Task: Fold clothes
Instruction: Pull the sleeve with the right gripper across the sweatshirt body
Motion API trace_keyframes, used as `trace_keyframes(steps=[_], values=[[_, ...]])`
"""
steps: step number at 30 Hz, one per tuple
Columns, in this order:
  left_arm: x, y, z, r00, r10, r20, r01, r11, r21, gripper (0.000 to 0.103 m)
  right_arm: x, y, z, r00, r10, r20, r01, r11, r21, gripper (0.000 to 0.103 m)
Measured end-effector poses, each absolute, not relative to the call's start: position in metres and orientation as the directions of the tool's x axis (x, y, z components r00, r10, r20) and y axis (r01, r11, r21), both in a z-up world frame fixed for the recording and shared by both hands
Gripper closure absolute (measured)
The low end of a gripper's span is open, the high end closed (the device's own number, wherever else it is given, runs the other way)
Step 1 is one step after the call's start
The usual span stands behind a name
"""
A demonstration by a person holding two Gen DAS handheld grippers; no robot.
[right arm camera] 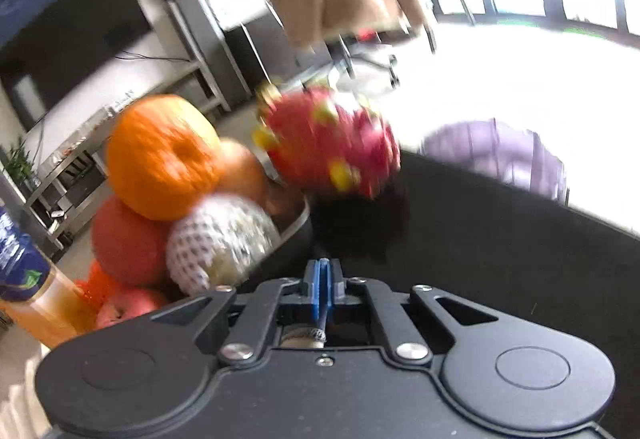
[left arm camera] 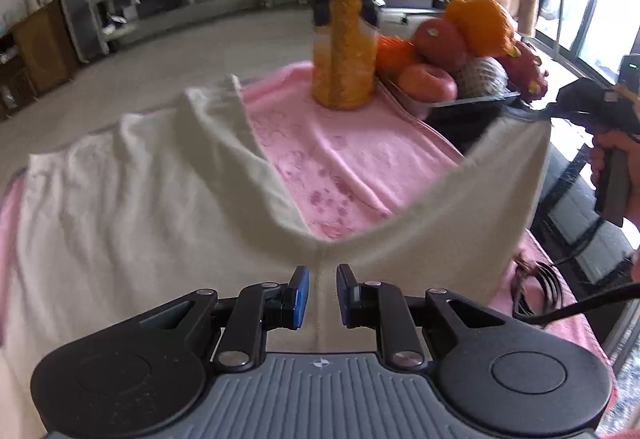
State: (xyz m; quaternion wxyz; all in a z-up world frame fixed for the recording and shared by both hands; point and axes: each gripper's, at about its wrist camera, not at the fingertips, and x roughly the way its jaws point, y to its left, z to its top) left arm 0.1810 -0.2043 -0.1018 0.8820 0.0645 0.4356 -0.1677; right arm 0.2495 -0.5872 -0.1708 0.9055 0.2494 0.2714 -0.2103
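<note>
We see left wrist view from behind left gripper (left arm camera: 322, 291), looking forward and down, close over white garment (left arm camera: 120, 207). Right wrist view sits behind right gripper (right arm camera: 323, 281), facing level, very near fruit bowl (right arm camera: 294, 225). Both views share fruit bowl and juice bottle (left arm camera: 344, 19) ahead.

The white pants (left arm camera: 132, 199) are looking like soft matt cloth, lying on a fluffy pink towel (left arm camera: 328, 155). The left gripper (left arm camera: 322, 295) is showing matt black plastic — with shiny metal pins and blue pads (left arm camera: 301, 293).
</note>
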Motion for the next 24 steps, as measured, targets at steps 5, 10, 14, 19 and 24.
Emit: trace_keyframes(steps=[5, 10, 14, 19, 24], values=[[0.175, -0.211, -0.118, 0.491, -0.279, -0.825, 0.380, 0.921, -0.085, 0.085, 0.255, -0.596, -0.194, 0.660, -0.242, -0.711, 0.574, 0.773, 0.271, 0.096], [0.160, -0.197, -0.100, 0.509, -0.288, -0.811, 0.359, 0.927, -0.104, 0.085, 0.231, -0.598, -0.156, 0.667, -0.252, -0.701, 0.576, 0.772, 0.271, 0.094], [0.136, -0.162, -0.063, 0.585, -0.270, -0.764, 0.321, 0.943, -0.088, 0.085, 0.202, -0.563, -0.118, 0.699, -0.156, -0.698, 0.471, 0.835, 0.285, 0.087], [0.100, -0.110, -0.042, 0.638, -0.128, -0.759, 0.229, 0.973, 0.028, 0.085, 0.164, -0.513, -0.073, 0.718, -0.013, -0.696, 0.316, 0.897, 0.309, 0.073], [0.072, -0.065, -0.083, 0.574, -0.037, -0.818, 0.180, 0.980, 0.082, 0.085, 0.137, -0.442, -0.073, 0.637, 0.102, -0.764, 0.150, 0.956, 0.252, 0.070]])
